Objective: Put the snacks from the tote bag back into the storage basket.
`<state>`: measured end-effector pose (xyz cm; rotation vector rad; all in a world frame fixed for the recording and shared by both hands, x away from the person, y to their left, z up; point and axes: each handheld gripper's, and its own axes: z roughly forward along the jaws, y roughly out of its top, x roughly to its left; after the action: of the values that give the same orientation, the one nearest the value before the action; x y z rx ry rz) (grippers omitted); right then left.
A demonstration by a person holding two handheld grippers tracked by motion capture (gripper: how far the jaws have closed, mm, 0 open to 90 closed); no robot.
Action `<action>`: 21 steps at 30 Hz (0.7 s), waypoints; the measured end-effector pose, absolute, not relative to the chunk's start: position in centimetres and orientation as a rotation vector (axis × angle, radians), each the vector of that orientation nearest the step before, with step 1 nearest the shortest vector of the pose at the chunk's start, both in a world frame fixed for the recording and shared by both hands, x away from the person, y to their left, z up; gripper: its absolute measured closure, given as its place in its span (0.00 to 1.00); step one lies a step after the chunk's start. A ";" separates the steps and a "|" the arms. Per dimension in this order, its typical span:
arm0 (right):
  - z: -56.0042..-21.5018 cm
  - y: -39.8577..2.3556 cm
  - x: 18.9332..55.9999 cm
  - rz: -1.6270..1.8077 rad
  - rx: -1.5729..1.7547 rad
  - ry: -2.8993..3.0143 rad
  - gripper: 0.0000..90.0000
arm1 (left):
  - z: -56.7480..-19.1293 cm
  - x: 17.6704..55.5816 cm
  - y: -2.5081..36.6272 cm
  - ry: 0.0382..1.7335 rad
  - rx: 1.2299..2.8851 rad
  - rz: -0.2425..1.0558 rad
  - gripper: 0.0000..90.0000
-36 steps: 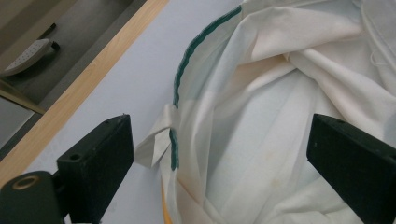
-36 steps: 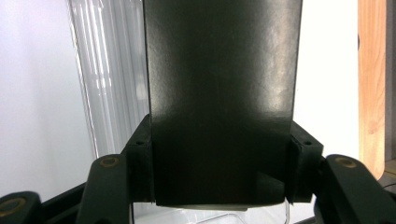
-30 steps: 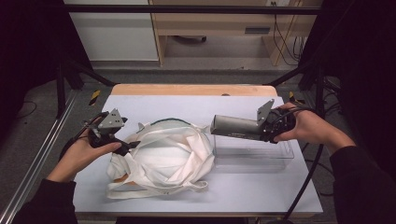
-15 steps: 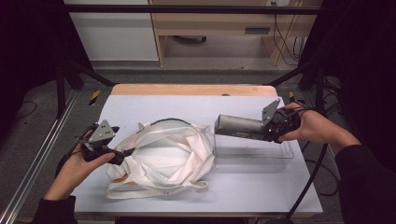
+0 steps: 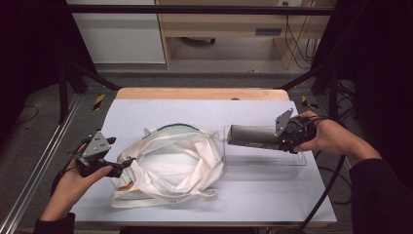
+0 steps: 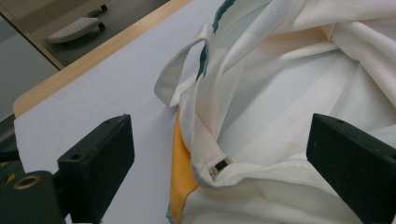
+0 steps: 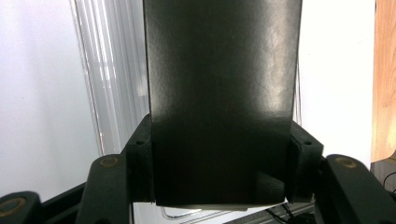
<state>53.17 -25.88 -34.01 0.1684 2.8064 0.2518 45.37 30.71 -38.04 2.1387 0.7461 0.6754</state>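
Observation:
A crumpled white cloth tote bag (image 5: 170,163) lies left of the table's middle, its handles loose at the front. My left gripper (image 5: 125,165) sits at the bag's left edge. In the left gripper view the left gripper (image 6: 224,163) stands open, jaws wide apart, with the white bag's (image 6: 289,102) hem and a strip of orange-yellow cloth (image 6: 182,177) between them, untouched. My right gripper (image 5: 287,136) is shut on a long dark grey box (image 5: 253,136), held level over a clear plastic bin (image 5: 292,168). The dark box (image 7: 219,93) runs up between the right gripper's (image 7: 217,168) jaws.
The pale tabletop (image 5: 195,112) has a wooden strip along its far edge (image 5: 199,93). Black frame posts stand at both sides, and a metal rail (image 5: 39,165) runs along the left. A cable (image 5: 326,190) trails from the right gripper off the front right corner.
My left gripper has moved along the bag's left side toward the front edge and slightly lower. The right gripper and its box have hardly shifted.

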 end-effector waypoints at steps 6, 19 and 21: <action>-34.2 -26.3 53.5 0.273 0.161 2.804 0.48 | -38.0 45.3 31.1 0.766 2.126 0.686 0.09; -35.1 -26.7 53.7 0.257 0.135 2.828 0.48 | -38.1 44.5 31.6 0.766 2.141 0.683 0.08; -35.2 -26.9 53.7 0.258 0.145 2.828 0.48 | -38.0 44.4 31.8 0.777 2.129 0.688 0.08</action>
<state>53.72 -26.87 -35.22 0.1450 2.8277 0.2583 44.35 31.85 -38.04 2.1291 0.7768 0.6879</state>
